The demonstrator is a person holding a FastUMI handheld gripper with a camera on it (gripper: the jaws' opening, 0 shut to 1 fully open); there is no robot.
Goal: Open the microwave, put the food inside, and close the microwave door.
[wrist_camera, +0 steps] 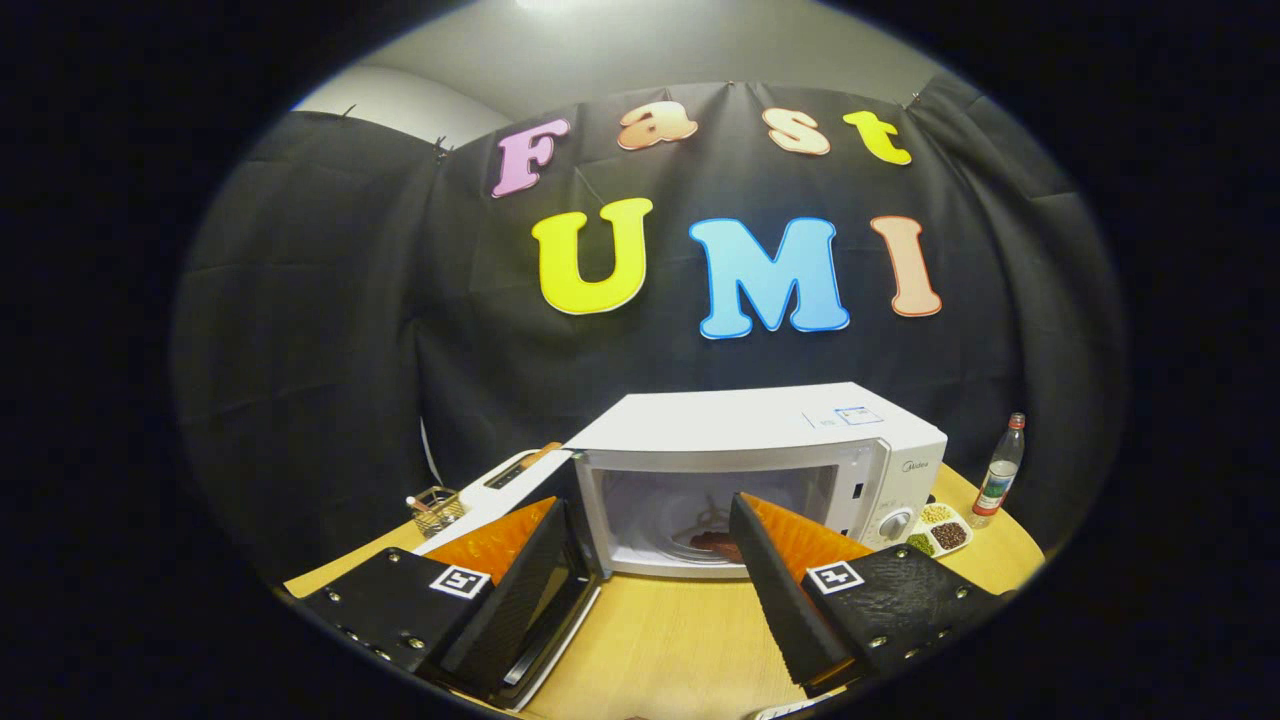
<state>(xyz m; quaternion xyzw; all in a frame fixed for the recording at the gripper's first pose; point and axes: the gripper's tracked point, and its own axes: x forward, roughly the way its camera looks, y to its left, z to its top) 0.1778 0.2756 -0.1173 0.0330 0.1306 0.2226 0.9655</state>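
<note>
Microwave (760, 470) door (520, 520) swung open, food (715, 541) already inside on the turntable, tool (650, 560) spread and empty on the tabletop (670, 640) side, so only closing remains.

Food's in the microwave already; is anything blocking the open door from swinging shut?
Yes: the gripper itself. Its fingers are open, and the left finger overlaps the open door, which swings out left of the white microwave. The brown food sits wholly inside.

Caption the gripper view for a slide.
Open hand-held gripper faces the microwave, door swung open, food on the turntable inside.
</note>
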